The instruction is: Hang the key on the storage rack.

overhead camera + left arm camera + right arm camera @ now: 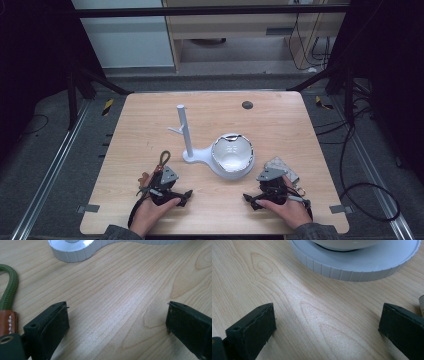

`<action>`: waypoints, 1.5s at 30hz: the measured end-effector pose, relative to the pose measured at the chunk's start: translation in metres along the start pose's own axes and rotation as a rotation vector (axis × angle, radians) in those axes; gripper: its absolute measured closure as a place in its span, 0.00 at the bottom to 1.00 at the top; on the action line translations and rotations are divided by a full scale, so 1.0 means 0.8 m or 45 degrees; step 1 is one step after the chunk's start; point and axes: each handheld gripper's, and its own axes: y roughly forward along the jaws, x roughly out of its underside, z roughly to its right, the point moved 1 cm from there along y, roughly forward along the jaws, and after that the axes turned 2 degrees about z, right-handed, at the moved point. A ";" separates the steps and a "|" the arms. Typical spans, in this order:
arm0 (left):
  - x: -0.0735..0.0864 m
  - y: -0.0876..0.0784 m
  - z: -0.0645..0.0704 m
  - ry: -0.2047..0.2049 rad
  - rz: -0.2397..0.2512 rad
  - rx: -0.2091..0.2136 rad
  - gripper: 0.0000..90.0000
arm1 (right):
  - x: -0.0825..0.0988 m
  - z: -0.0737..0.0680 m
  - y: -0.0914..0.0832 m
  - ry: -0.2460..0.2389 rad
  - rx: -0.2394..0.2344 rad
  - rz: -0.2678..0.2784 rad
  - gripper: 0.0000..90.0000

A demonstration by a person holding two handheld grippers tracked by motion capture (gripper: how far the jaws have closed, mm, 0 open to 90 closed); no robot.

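A white stand (187, 135) with an upright post and a side branch rises mid-table. Its flat ribbed base (200, 157) widens into a round dish under a white bowl (232, 156). A green cord loop with a brown leather tab (162, 160) lies left of the base. My left gripper (184, 197) rests on the wood near the front edge, open, jaws empty and pointing right. My right gripper (250, 202) is open and empty too, pointing left. The left gripper (117, 315) faces the stand's base (72, 251), cord (10, 287) at its side. The right gripper (327, 317) faces the dish rim (352, 270).
A small patterned pouch (281, 166) lies just behind my right hand. A dark round cap (247, 105) is set in the wooden table (280, 125) near the far edge. Black frame legs and cables stand on the floor around the table.
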 end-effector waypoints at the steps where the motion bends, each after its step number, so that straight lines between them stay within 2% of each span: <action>1: 0.000 -0.001 0.000 0.008 -0.002 0.007 0.04 | 0.000 0.000 0.000 0.001 0.001 0.000 0.01; 4: 0.001 -0.004 0.000 0.009 -0.012 0.021 0.04 | 0.000 0.000 0.000 0.001 0.002 -0.002 0.01; 5: 0.001 -0.011 -0.001 -0.011 0.007 0.038 0.05 | 0.000 0.000 0.000 0.003 0.002 0.001 0.01; 7: 0.001 -0.018 -0.003 -0.016 0.030 0.042 0.05 | 0.000 0.000 0.000 0.003 0.003 0.001 0.01; 9: -0.001 -0.035 -0.012 -0.008 0.043 0.030 0.05 | 0.000 0.000 0.000 0.003 0.002 0.001 0.01; 10: -0.001 -0.035 -0.012 -0.008 0.043 0.030 0.06 | 0.000 0.000 0.000 0.003 0.002 0.001 0.01; 12: -0.006 -0.052 -0.028 -0.003 0.023 -0.016 0.07 | 0.000 0.000 0.000 0.003 0.002 0.001 0.01; 14: -0.012 -0.062 -0.045 -0.022 -0.015 -0.048 0.10 | 0.000 0.000 0.000 0.005 0.003 -0.001 0.01; 15: -0.012 -0.062 -0.045 -0.022 -0.015 -0.048 0.11 | 0.000 0.000 0.000 0.005 0.003 -0.001 0.01; 16: -0.015 -0.067 -0.056 -0.034 -0.050 -0.074 0.11 | 0.000 0.000 0.000 0.005 0.003 0.000 0.01; 20: -0.027 -0.076 -0.095 -0.067 -0.166 -0.123 0.19 | 0.000 0.000 0.000 0.006 0.005 -0.002 0.01; 23: -0.036 -0.070 -0.120 -0.098 -0.246 -0.113 0.27 | 0.000 0.000 0.000 0.005 0.005 -0.002 0.01; 25: -0.041 -0.063 -0.129 -0.120 -0.274 -0.093 0.32 | 0.000 0.000 0.000 0.006 0.004 0.000 0.01; 28: -0.050 -0.054 -0.130 -0.074 -0.338 -0.086 0.39 | 0.000 0.000 0.000 0.005 0.004 0.000 0.01; 33: -0.055 -0.036 -0.124 -0.060 -0.420 -0.071 0.48 | 0.000 0.000 -0.001 0.004 0.005 -0.002 0.01; 45: -0.053 -0.023 -0.122 -0.099 -0.470 -0.053 0.57 | 0.001 0.000 -0.001 0.003 0.003 -0.003 0.01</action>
